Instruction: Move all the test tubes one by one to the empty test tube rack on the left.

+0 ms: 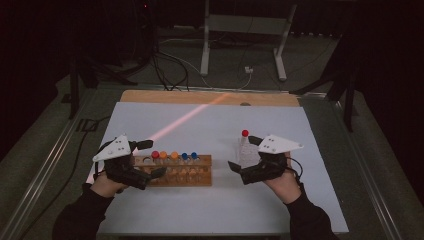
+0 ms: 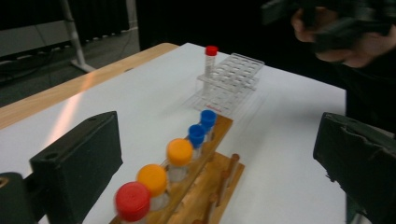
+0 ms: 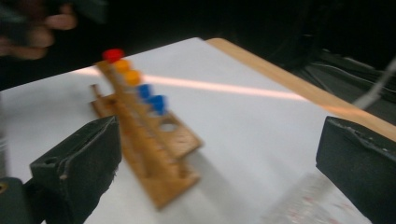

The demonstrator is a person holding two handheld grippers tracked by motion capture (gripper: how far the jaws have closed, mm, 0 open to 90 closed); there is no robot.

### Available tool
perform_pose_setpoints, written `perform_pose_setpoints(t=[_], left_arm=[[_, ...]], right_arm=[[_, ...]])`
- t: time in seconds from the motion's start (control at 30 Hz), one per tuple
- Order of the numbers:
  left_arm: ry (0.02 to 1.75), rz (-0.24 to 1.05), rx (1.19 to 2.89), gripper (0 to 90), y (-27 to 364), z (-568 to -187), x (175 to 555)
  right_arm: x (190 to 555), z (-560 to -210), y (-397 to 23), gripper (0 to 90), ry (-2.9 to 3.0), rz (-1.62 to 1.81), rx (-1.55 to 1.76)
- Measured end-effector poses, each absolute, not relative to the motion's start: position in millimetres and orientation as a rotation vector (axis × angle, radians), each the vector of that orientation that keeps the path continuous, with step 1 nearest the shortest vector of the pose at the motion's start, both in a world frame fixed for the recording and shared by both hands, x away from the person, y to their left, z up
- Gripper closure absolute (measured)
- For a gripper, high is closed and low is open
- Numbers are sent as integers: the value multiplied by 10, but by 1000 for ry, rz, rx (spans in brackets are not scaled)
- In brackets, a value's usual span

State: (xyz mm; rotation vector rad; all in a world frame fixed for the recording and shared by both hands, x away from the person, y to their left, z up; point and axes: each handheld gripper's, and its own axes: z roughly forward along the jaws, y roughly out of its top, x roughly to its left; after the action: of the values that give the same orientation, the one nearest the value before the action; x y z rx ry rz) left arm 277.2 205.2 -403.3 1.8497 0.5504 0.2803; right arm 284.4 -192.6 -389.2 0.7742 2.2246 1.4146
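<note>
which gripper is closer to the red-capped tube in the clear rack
Right. The right gripper sits open just beside the clear rack holding the red-capped tube. The left gripper is open over at the wooden rack's far end.

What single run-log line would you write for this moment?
left gripper: open, empty | right gripper: open, empty | wooden rack: five capped tubes | clear rack: one red-capped tube
</note>
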Motion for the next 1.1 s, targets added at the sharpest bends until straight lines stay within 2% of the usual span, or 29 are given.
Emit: perform_pose_setpoints(t=[0.3, 0.4, 0.5, 0.53, 0.63, 0.83, 1.1], left_arm=[[536, 280, 1841, 11, 2025, -4018, 2756], [533, 280, 1844, 11, 2018, -4019, 2755], [532, 278, 1844, 11, 2015, -4023, 2759], [533, 275, 1842, 12, 2013, -4025, 2761], [530, 276, 1843, 11, 2012, -4021, 2756], [529, 285, 1847, 11, 2008, -4017, 2751], [529, 282, 1849, 11, 2005, -4020, 2751]], right_arm=[[3221, -4054, -2229, 5, 2139, 1287, 947], [3338, -4172, -2264, 36, 2133, 1220, 1011], [3452, -4285, -2270, 102, 2126, 1179, 1067], [3477, -4307, -2264, 165, 2132, 1176, 1077], [3552, -4397, -2209, 241, 2174, 1130, 1082], [3655, -4521, -2116, 481, 2243, 1065, 1105], [3729, -4558, -2054, 609, 2256, 1060, 1120]])
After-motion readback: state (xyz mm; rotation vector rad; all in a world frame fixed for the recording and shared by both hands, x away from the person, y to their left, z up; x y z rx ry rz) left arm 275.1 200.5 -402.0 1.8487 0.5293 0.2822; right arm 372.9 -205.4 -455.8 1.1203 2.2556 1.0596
